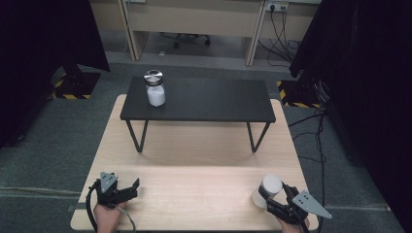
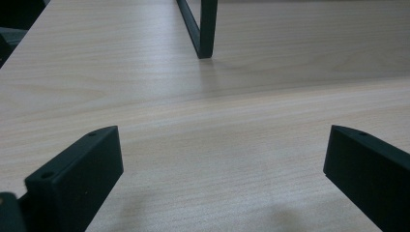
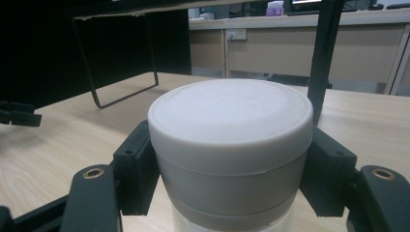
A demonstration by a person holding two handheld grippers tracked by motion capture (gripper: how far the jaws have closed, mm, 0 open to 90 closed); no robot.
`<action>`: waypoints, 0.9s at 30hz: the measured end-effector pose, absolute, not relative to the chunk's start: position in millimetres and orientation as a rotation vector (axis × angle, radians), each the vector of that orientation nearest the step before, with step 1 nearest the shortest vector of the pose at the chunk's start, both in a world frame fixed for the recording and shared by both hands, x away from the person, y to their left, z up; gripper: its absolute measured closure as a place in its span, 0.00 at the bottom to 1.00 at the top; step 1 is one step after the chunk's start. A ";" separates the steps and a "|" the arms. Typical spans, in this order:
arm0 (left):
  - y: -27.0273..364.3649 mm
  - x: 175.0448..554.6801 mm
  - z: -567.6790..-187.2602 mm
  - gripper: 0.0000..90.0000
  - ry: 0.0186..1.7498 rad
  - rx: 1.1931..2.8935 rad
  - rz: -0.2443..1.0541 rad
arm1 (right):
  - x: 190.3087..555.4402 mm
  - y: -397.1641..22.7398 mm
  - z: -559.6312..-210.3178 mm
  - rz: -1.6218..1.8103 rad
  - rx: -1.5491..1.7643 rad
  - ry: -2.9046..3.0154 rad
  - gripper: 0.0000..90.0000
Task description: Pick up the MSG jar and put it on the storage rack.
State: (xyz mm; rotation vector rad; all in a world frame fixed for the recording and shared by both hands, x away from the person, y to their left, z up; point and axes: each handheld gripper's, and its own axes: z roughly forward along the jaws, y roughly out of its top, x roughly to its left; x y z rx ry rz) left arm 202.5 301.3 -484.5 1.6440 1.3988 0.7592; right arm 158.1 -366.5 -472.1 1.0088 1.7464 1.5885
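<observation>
Pale wood-grain table top (image 2: 241, 145), matt, smooth. White plastic jar lid (image 3: 230, 121), matt w/ fine grain. Black plastic right gripper (image 3: 230, 179) pads, matt.

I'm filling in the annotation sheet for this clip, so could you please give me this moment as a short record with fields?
setting: light wooden table with a low black shelf standing on it
right gripper: shut on the white-lidded jar, jaws clamped just under the lid
jar position: near right corner of the table, upright
left gripper: open, nothing between the jaws, low over the near left of the table
other item: silver-lidded jar of white contents, on the shelf's left end
</observation>
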 end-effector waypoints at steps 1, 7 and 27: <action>301.1 202.5 -484.5 0.00 1.399 1.645 0.761 | 159.1 -365.4 -469.3 1.588 1.007 1.742 0.37; 300.0 202.8 -484.1 0.00 1.401 1.652 0.765 | 165.6 -360.5 -454.9 1.588 1.003 1.735 0.37; 299.6 201.7 -484.7 0.00 1.400 1.647 0.770 | 188.7 -356.4 -420.4 1.588 1.020 1.741 0.37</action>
